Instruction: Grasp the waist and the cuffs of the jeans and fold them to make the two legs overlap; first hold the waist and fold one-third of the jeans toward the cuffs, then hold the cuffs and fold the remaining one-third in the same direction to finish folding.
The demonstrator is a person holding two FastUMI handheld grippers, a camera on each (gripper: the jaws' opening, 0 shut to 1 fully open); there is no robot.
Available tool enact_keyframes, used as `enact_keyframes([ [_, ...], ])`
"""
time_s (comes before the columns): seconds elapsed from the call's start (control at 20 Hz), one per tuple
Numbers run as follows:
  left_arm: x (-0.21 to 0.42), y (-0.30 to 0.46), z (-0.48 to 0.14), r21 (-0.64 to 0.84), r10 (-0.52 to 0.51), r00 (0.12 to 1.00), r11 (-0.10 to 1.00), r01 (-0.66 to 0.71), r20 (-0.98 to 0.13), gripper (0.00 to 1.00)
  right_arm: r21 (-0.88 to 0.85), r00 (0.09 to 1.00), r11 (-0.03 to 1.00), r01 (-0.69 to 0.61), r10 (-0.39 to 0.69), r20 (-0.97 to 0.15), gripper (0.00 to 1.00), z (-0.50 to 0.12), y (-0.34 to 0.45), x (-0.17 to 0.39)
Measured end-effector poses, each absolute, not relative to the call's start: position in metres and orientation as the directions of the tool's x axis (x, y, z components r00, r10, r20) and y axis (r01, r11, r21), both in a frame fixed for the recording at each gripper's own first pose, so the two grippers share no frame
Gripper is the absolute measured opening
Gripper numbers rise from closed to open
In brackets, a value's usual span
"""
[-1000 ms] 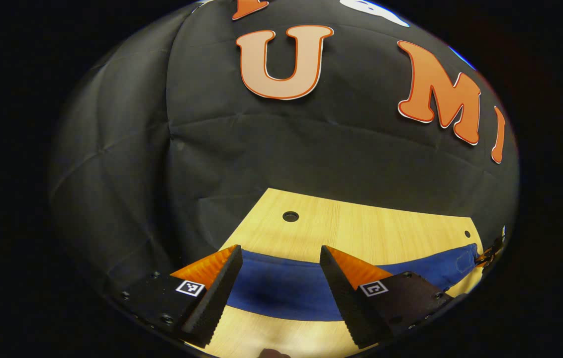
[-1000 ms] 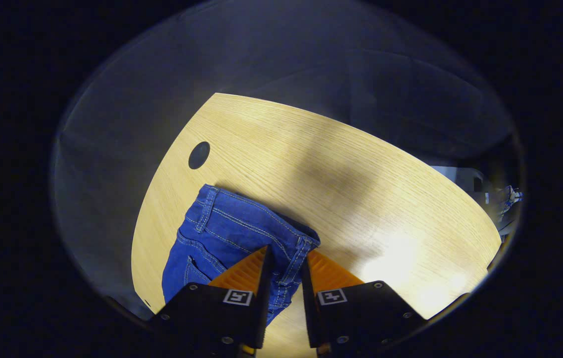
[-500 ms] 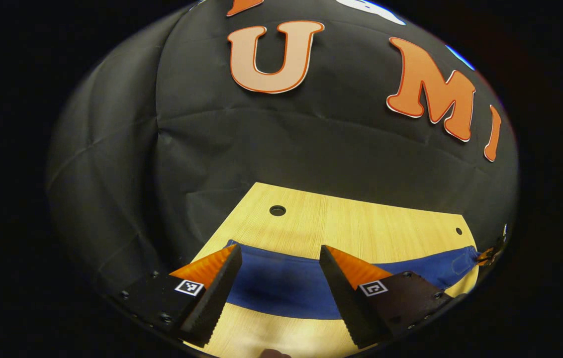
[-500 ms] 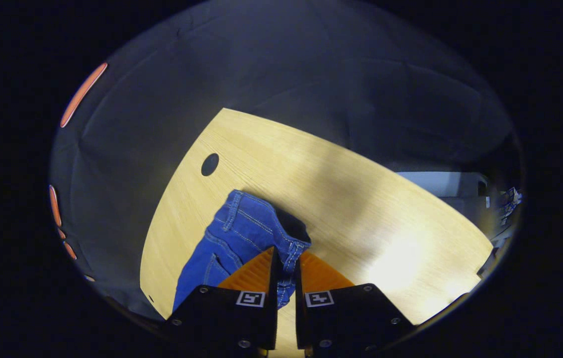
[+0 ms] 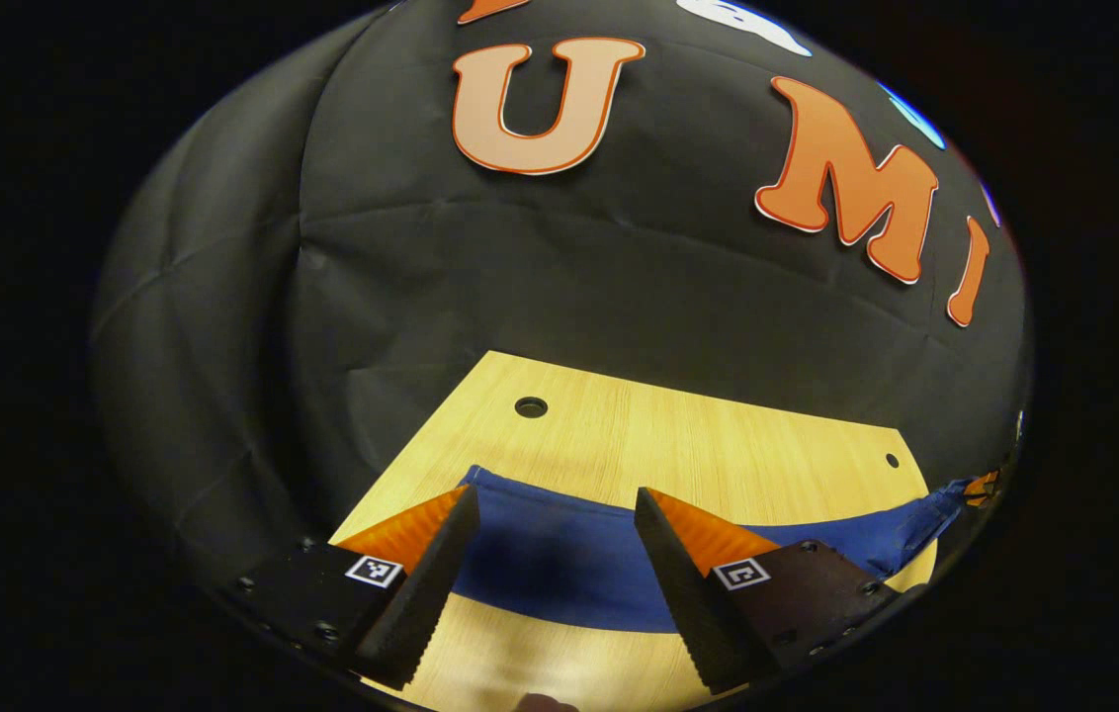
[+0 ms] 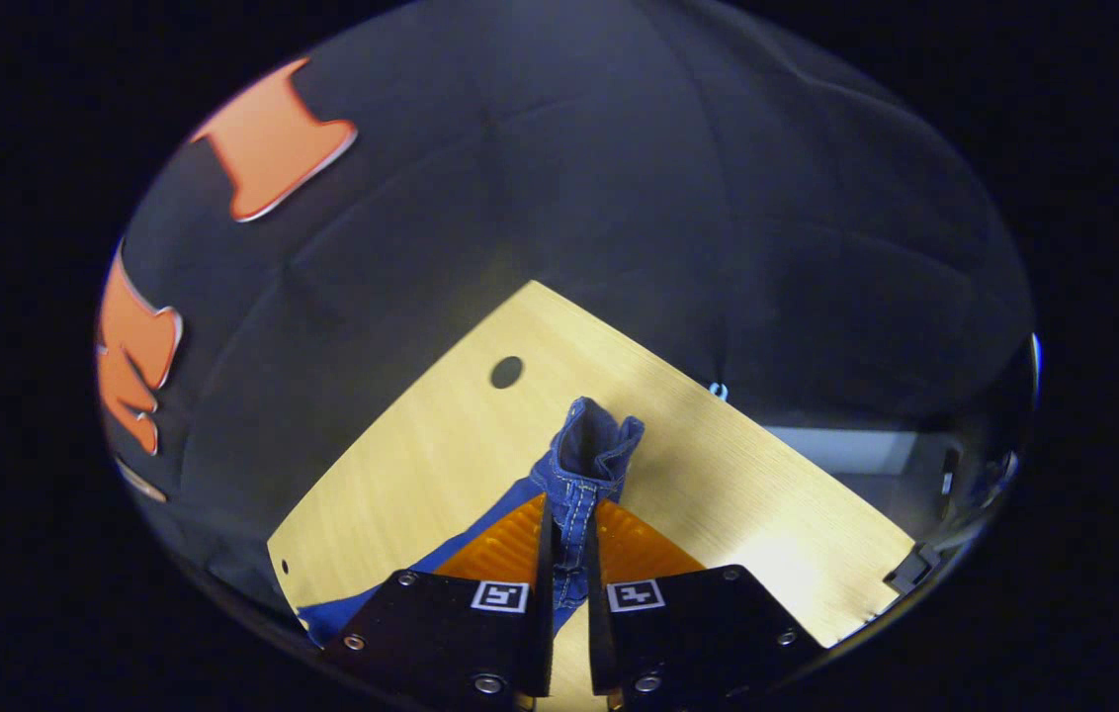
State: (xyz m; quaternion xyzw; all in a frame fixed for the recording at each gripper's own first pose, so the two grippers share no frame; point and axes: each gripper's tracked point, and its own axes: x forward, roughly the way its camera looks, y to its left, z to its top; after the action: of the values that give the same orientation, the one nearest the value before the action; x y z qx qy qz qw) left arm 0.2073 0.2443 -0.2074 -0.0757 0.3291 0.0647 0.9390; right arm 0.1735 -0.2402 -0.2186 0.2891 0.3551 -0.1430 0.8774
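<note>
- Left gripper view, left side: the left gripper [image 5: 548,554] has its fingers [image 5: 418,588] set wide apart, nothing between them. They sit low over the near part of the counter [image 5: 678,445].
- Left gripper view, centre: the jeans [image 5: 559,569] lie as a blue band across the light wood counter, running from behind the left finger, through the gap between the fingers, and away to the right. A shadow falls on the denim between the fingers. Whether the fingertips touch the cloth cannot be told.
- Left gripper view, right side: the far end of the jeans rises off the counter toward the right edge of the view, where part of the other gripper shows at the cloth's end.
- Left gripper view, far part: two round holes [image 5: 531,406] in the counter, beyond the jeans.
- Right gripper view, left side: the jeans trail down and left from the fingers onto the counter.
- Right gripper view, centre: the right gripper [image 6: 569,534] has its fingers closed on a stitched edge of the jeans; a bunched fold stands up beyond the tips, lifted off the counter.
</note>
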Motion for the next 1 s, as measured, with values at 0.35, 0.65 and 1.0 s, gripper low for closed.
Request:
enact_keyframes([
  [0.35,0.198,0.251,-0.21,-0.136,0.041,0.788,0.978,-0.157,-0.614,0.98,0.385,0.796,0.891,0.239,0.047,-0.604,0.15,-0.142,-0.137,0.185],
  [0.65,0.194,0.253,-0.212,-0.13,0.027,0.8,0.983,-0.131,-0.599,0.98,0.351,0.814,0.93,0.107,0.12,-0.568,0.14,-0.112,-0.053,0.187],
  [1.0,0.188,0.268,-0.219,-0.159,0.029,0.798,0.975,-0.155,-0.602,0.98,0.309,0.797,0.951,-0.028,0.208,-0.568,0.14,-0.111,0.033,0.184],
])
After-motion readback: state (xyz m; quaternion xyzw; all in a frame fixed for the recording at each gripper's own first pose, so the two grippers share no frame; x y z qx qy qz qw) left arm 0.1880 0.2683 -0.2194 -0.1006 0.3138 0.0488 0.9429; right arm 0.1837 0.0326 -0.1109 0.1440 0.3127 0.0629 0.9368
